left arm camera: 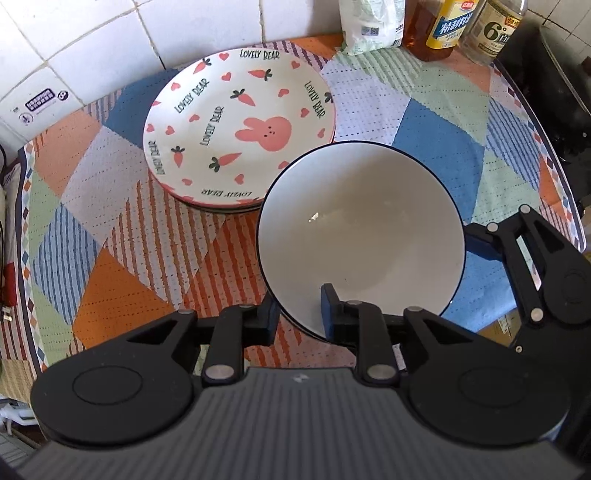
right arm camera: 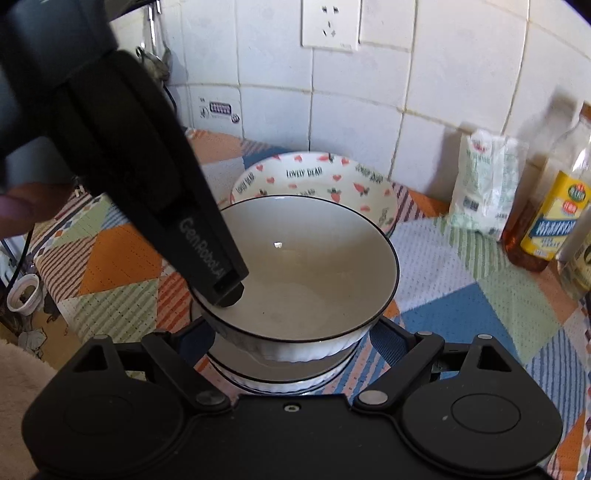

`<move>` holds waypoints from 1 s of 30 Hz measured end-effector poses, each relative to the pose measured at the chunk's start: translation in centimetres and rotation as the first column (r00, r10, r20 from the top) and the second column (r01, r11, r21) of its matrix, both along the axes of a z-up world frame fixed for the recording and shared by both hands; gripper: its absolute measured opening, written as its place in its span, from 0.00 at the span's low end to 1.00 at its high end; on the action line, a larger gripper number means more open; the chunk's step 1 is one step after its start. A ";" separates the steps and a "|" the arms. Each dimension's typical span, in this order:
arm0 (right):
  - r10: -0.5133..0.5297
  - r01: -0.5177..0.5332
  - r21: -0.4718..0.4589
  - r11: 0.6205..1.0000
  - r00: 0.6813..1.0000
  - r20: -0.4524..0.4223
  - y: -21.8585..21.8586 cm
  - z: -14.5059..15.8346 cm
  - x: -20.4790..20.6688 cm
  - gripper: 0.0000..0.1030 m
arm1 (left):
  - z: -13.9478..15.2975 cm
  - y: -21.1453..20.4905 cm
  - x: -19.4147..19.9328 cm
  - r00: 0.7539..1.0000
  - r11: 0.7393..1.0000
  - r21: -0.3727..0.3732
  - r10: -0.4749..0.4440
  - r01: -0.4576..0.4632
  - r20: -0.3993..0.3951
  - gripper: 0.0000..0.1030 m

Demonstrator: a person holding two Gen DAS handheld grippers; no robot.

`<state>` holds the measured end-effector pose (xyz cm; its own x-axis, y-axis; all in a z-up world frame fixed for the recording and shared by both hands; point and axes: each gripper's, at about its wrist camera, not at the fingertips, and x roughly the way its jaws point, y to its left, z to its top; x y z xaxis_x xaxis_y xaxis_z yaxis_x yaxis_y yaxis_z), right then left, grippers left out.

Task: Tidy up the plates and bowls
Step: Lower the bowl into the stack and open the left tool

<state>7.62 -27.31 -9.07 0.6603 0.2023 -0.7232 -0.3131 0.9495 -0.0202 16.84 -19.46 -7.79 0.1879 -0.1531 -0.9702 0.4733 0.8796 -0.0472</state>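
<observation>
A white bowl with a dark rim (left arm camera: 360, 236) is pinched at its near rim by my left gripper (left arm camera: 299, 312), one finger inside and one outside. In the right wrist view the same bowl (right arm camera: 314, 266) hangs tilted just above a second ribbed white bowl (right arm camera: 277, 380) on the cloth. The left gripper (right arm camera: 225, 288) shows there, coming from the upper left. My right gripper (right arm camera: 288, 345) is open, its fingers spread either side of the lower bowl; it also shows in the left wrist view (left arm camera: 480, 240). A stack of bunny-print plates (left arm camera: 236, 125) lies behind the bowls.
A patchwork cloth (left arm camera: 129, 277) covers the table. At the back right stand a white bag (right arm camera: 484, 184), an oil bottle (right arm camera: 550, 218) and a vinegar bottle (left arm camera: 495, 29). Tiled walls (right arm camera: 369, 110) close the back and left. The table edge (left arm camera: 576, 206) runs on the right.
</observation>
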 end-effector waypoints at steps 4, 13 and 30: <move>0.016 -0.016 0.016 1.000 1.000 -0.017 0.3 -0.3 0.0 0.91 | -0.8 0.4 0.1 1.000 0.999 0.028 0.016 -0.015 -0.015 0.20; -0.039 0.039 -0.034 0.999 0.999 -0.009 1.0 -0.8 -0.3 0.95 | -2.5 -0.6 -0.2 0.999 0.997 0.075 -0.024 0.022 0.025 0.22; -0.216 0.214 0.030 0.976 0.972 0.088 2.9 -0.3 -4.3 0.96 | 0.9 4.6 0.4 0.998 0.987 -0.158 0.034 -0.025 0.055 0.47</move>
<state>3.29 -24.43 -9.34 0.7521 0.0625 -0.6561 -0.0994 0.9949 -0.0192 17.23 -14.91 -6.84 0.2488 -0.2961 -0.9222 0.4531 0.8771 -0.1594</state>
